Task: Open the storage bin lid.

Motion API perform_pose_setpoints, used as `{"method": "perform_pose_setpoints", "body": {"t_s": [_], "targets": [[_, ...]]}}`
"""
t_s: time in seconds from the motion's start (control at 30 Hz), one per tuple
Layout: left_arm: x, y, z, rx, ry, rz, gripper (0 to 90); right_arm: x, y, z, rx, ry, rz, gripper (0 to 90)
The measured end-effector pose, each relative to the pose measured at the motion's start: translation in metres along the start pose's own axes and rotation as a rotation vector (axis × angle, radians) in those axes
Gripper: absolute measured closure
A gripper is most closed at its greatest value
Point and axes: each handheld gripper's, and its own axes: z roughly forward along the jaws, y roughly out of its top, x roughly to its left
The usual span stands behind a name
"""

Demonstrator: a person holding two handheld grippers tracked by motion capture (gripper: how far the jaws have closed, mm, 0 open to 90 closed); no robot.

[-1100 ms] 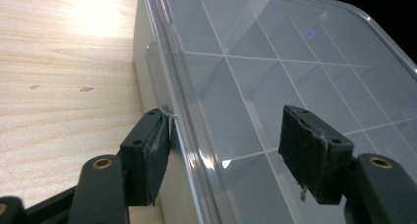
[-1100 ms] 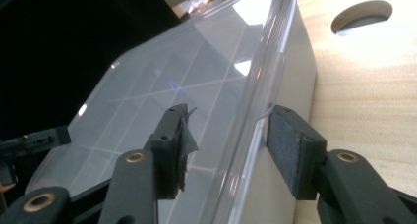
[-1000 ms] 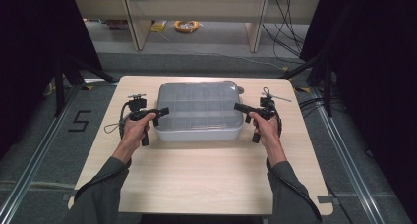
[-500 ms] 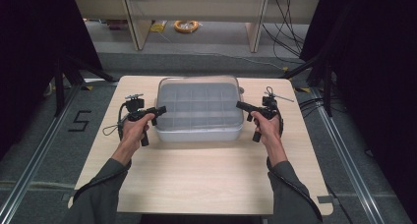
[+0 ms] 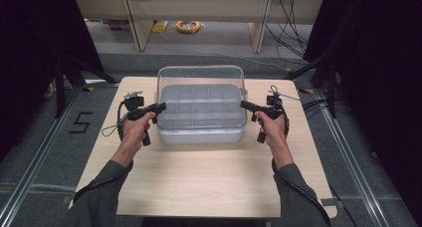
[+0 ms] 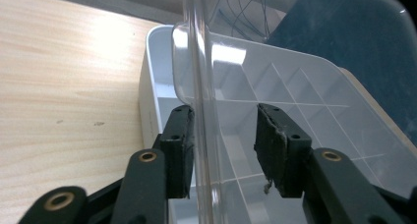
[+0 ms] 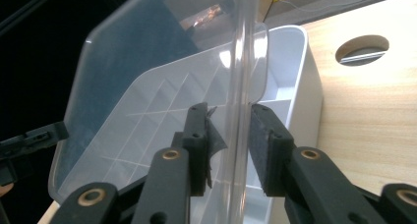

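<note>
A white compartment box (image 5: 201,135) stands mid-table, and its clear lid (image 5: 201,95) is tilted up at the front. My left gripper (image 5: 160,107) reaches the lid's left edge and my right gripper (image 5: 244,104) the right edge. In the left gripper view the lid rim (image 6: 201,62) runs between the jaws of the left gripper (image 6: 223,150). These jaws have just been closing; one pad (image 6: 179,150) touches the rim and the other stands apart. In the right gripper view the right gripper (image 7: 228,145) pinches the lid rim (image 7: 243,62) above the box (image 7: 305,86).
The wooden table (image 5: 199,177) has bare room in front of the box and a round hole (image 7: 366,47) near its right side. Behind it are shelf legs and a yellow cable coil (image 5: 188,26) on the floor. Dark curtains flank both sides.
The lid lay flat on the box a second ago. Its front edge has swung up, and both hands have risen a little with it.
</note>
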Motion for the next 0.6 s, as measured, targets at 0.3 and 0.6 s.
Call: {"method": "perform_pose_setpoints", "body": {"t_s": [0.3, 0.6], "targets": [[-0.011, 0.004, -0.019, -0.037, -0.002, 0.037, 63.6, 0.009, 0.001, -0.015, -0.026, -0.003, -0.045, 73.4], [-0.015, 0.002, -0.039, -0.045, -0.023, 0.052, 64.2, 0.021, -0.002, -0.030, -0.057, 0.009, -0.122, 73.7]]}}
